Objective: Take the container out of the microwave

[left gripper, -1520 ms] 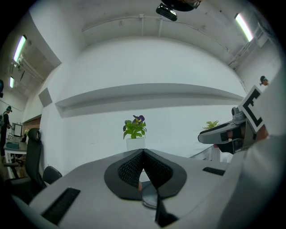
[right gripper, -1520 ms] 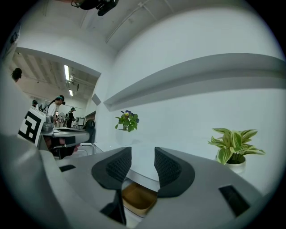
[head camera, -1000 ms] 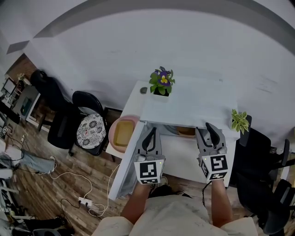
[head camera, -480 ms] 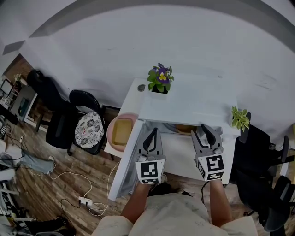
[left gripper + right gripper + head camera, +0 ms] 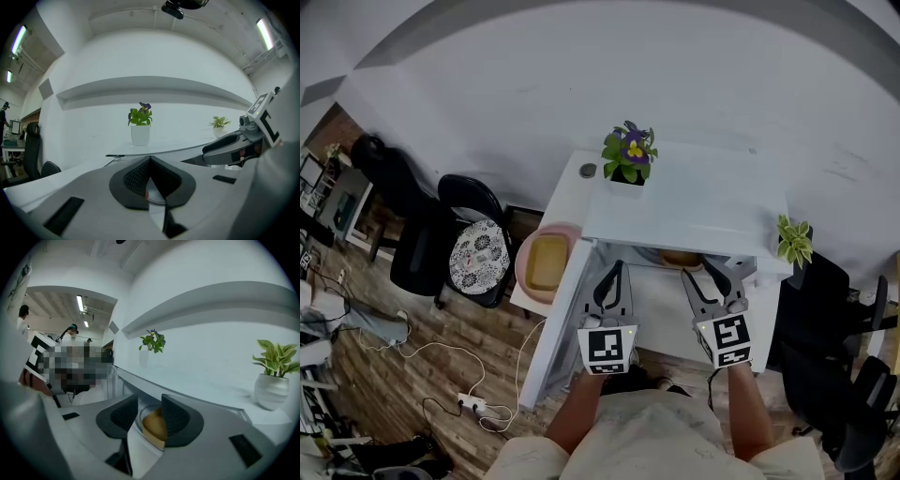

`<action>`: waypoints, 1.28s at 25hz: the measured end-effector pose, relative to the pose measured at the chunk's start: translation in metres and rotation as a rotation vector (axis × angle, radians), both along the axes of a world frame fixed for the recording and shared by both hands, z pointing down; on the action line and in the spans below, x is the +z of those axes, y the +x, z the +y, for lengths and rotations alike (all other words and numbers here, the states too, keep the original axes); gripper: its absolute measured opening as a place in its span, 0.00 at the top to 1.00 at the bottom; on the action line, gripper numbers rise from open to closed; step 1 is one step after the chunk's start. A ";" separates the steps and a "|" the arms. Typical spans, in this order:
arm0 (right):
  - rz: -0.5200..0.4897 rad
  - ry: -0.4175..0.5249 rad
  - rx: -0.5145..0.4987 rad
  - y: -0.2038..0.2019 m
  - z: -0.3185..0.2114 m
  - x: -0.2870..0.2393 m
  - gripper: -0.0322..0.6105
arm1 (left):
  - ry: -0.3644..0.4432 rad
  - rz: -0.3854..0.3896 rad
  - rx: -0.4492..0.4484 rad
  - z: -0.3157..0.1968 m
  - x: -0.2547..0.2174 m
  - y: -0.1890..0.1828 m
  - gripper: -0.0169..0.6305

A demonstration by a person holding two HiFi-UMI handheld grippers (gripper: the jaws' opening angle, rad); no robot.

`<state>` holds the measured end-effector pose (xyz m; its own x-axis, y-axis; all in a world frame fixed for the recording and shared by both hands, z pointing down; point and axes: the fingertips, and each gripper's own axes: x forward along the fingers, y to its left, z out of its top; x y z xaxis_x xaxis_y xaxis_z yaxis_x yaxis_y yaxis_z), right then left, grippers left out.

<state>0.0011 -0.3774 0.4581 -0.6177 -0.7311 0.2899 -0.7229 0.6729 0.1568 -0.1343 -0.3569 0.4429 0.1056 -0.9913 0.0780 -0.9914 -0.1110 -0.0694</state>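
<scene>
The container [image 5: 680, 260], a shallow bowl with orange-brown contents, sits just inside the opening of the white microwave [image 5: 694, 211]. My right gripper [image 5: 699, 269] is open right in front of it. In the right gripper view the container [image 5: 153, 425] shows through the gap between the pads, beyond the right gripper [image 5: 150, 408]. My left gripper [image 5: 613, 274] is shut with nothing in it, level with the right one and to its left, in front of the opening. In the left gripper view the left gripper [image 5: 150, 161] has its pads touching at the tip.
The microwave door [image 5: 551, 328] hangs open on the left. A purple-flowered pot plant [image 5: 628, 164] and a small green plant [image 5: 789, 242] stand on top. A pink tray with a yellow dish [image 5: 546, 264] lies at the left. Black chairs [image 5: 473, 248] stand on both sides.
My right gripper has moved left and forward, closer to the container. The left gripper has hardly moved.
</scene>
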 end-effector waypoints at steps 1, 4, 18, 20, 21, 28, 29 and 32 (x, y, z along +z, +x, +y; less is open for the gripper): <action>0.005 -0.005 -0.005 -0.002 0.001 0.003 0.68 | -0.003 0.000 0.000 0.000 0.001 0.000 0.96; 0.024 -0.011 -0.022 -0.007 0.001 0.012 0.68 | -0.012 0.002 -0.001 0.000 0.007 -0.001 0.96; 0.217 -0.053 -0.063 -0.017 -0.007 0.057 0.69 | -0.051 0.010 0.004 -0.002 0.026 -0.006 0.96; 0.262 -0.055 -0.073 -0.017 -0.008 0.062 0.69 | -0.054 0.009 0.006 -0.003 0.028 -0.006 0.96; 0.287 -0.059 -0.078 -0.017 -0.009 0.066 0.69 | -0.055 0.008 0.007 -0.004 0.028 -0.006 0.96; 0.500 -0.057 -0.120 -0.020 -0.012 0.100 0.71 | -0.077 0.012 0.023 -0.006 0.039 -0.004 0.96; 0.529 -0.050 -0.123 -0.020 -0.013 0.103 0.71 | -0.079 0.011 0.025 -0.007 0.040 -0.003 0.96; 0.610 -0.028 -0.126 -0.020 -0.018 0.111 0.72 | -0.084 0.013 0.027 -0.008 0.044 -0.003 0.96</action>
